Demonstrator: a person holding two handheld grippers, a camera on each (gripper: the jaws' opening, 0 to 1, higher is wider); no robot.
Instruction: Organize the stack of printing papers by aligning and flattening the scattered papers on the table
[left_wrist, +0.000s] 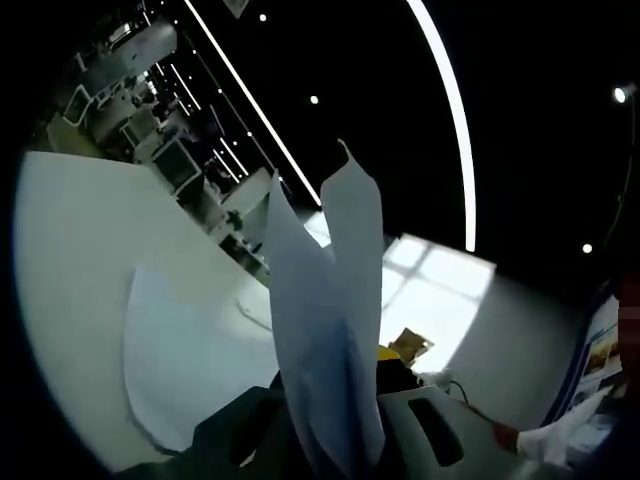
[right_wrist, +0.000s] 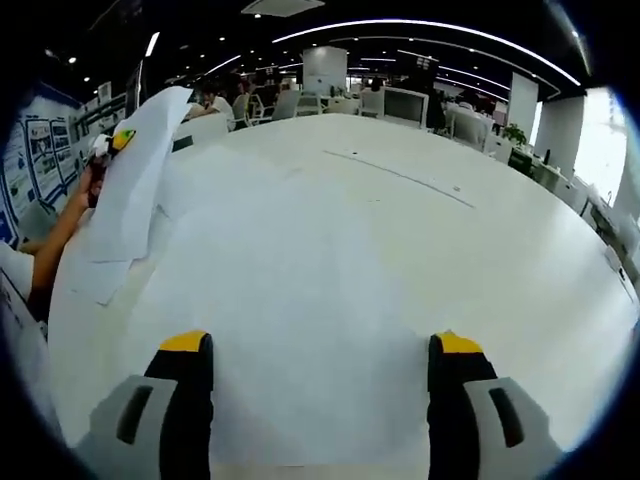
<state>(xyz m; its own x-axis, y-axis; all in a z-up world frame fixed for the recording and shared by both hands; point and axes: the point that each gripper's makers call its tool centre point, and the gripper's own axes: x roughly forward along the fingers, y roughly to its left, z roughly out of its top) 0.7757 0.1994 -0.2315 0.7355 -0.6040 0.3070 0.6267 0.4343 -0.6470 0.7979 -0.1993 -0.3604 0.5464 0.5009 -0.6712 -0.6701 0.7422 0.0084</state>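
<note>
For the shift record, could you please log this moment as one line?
left gripper: shut on papers, lifted | right gripper: open, empty over table | sheet on table

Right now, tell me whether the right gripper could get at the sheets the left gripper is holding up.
Probably yes. The right gripper is open over bare table, and the raised sheets stand off to its left with nothing between.

Dim ceiling strip lights, window glare, fisheye warp
</note>
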